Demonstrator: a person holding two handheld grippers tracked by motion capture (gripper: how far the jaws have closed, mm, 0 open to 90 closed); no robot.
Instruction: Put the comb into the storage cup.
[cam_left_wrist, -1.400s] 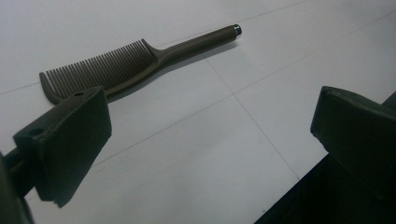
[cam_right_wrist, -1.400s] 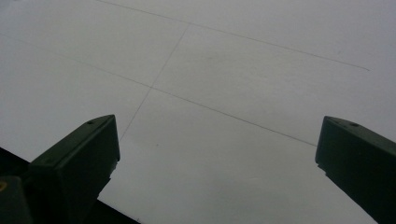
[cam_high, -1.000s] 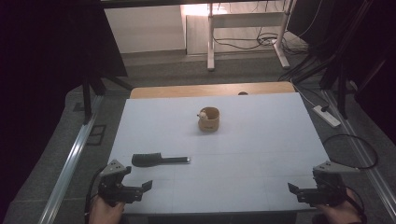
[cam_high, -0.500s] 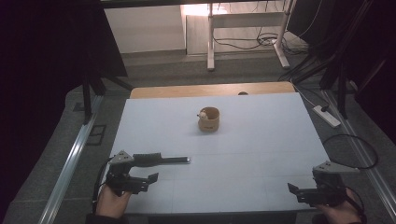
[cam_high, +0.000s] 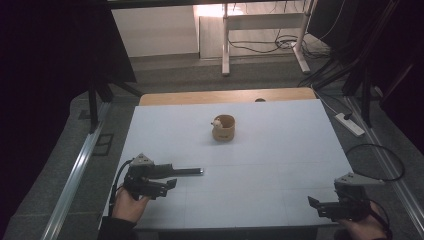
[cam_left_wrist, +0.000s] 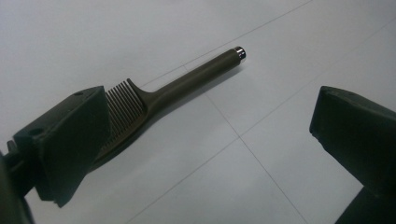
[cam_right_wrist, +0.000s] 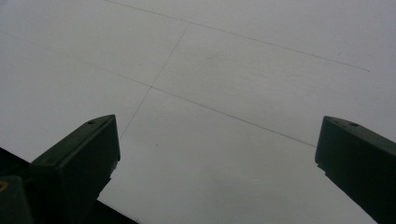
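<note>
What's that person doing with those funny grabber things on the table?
A person holds a gripper in each hand at a white table. The left gripper hangs over a dark comb that lies flat on the table; its jaws are wide open, one by the comb's teeth, not gripping it yet. The right gripper waits open near the table's front corner, with nothing between its jaws. Farther back stands a small tan cup with something pale at its rim.
</note>
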